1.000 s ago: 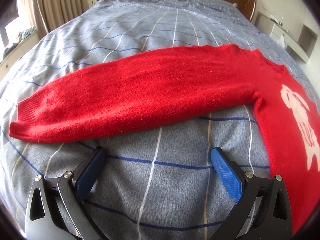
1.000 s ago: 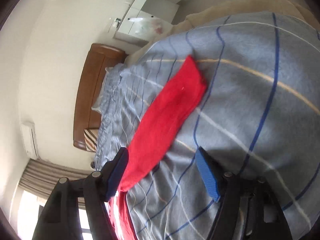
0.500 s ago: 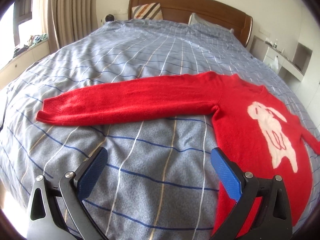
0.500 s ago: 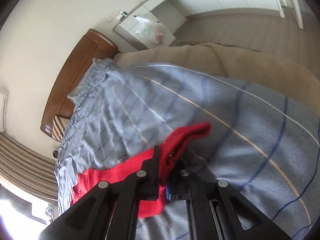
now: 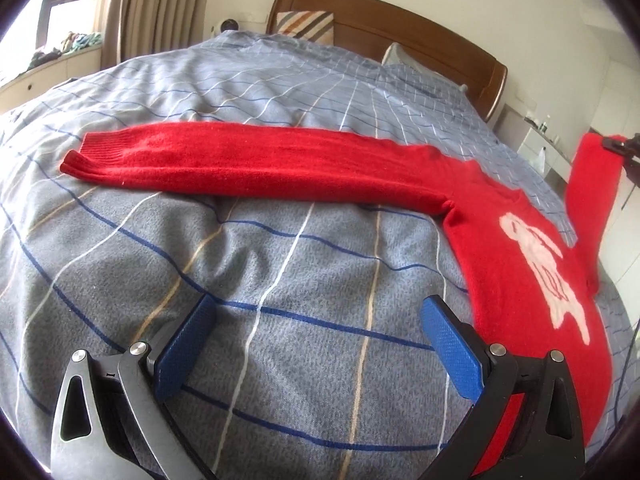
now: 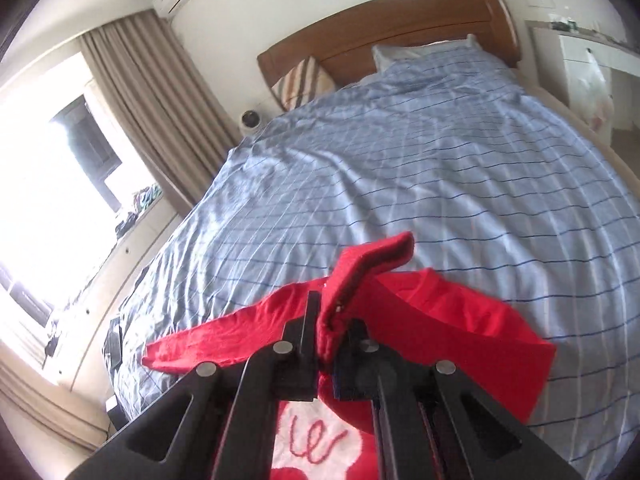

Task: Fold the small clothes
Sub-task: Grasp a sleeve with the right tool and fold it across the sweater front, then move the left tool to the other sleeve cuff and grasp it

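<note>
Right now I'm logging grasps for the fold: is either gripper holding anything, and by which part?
The right gripper holds the red sweater by the cuff end of one sleeve, lifted off the bed. The left gripper is open and holds nothing.

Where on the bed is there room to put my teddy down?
Bare bedspread lies between the left gripper and the outstretched sleeve, and beyond it toward the headboard. The sweater body crowds the right side, where the right gripper lifts the other sleeve.
</note>
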Action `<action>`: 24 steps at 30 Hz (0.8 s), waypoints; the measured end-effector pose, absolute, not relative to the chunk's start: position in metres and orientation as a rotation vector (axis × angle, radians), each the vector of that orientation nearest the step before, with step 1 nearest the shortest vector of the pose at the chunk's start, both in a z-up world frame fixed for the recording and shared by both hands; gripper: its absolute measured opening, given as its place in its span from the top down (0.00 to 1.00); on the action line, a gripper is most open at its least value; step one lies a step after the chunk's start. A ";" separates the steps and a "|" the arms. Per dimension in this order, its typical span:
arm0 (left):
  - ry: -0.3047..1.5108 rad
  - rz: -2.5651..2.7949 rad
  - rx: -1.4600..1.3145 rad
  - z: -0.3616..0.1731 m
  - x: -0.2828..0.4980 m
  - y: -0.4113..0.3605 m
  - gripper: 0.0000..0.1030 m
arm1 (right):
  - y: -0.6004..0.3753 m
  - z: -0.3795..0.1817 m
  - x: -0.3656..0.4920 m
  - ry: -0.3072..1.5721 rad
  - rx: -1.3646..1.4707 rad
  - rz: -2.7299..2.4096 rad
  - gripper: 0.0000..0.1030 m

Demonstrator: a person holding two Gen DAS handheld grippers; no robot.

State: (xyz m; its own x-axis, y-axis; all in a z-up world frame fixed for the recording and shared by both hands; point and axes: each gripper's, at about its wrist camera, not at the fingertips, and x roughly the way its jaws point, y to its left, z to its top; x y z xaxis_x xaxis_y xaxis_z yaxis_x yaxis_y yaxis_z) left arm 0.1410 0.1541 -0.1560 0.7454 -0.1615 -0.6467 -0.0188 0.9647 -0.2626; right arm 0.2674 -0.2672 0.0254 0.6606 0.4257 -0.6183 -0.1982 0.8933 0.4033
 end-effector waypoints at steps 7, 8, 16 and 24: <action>0.727 -0.047 -0.194 -0.160 0.143 0.144 0.00 | -0.211 -0.055 0.290 0.951 0.447 0.496 0.31; 0.728 -0.044 -0.186 -0.160 0.142 0.143 0.00 | -0.213 -0.064 0.287 0.953 0.486 0.507 0.31; 0.740 -0.009 -0.114 -0.164 0.144 0.132 0.00 | -0.268 -0.083 0.221 0.945 0.364 0.355 0.31; 0.742 -0.009 -0.108 -0.164 0.144 0.131 0.00 | -0.356 -0.108 0.098 0.852 0.166 0.041 0.31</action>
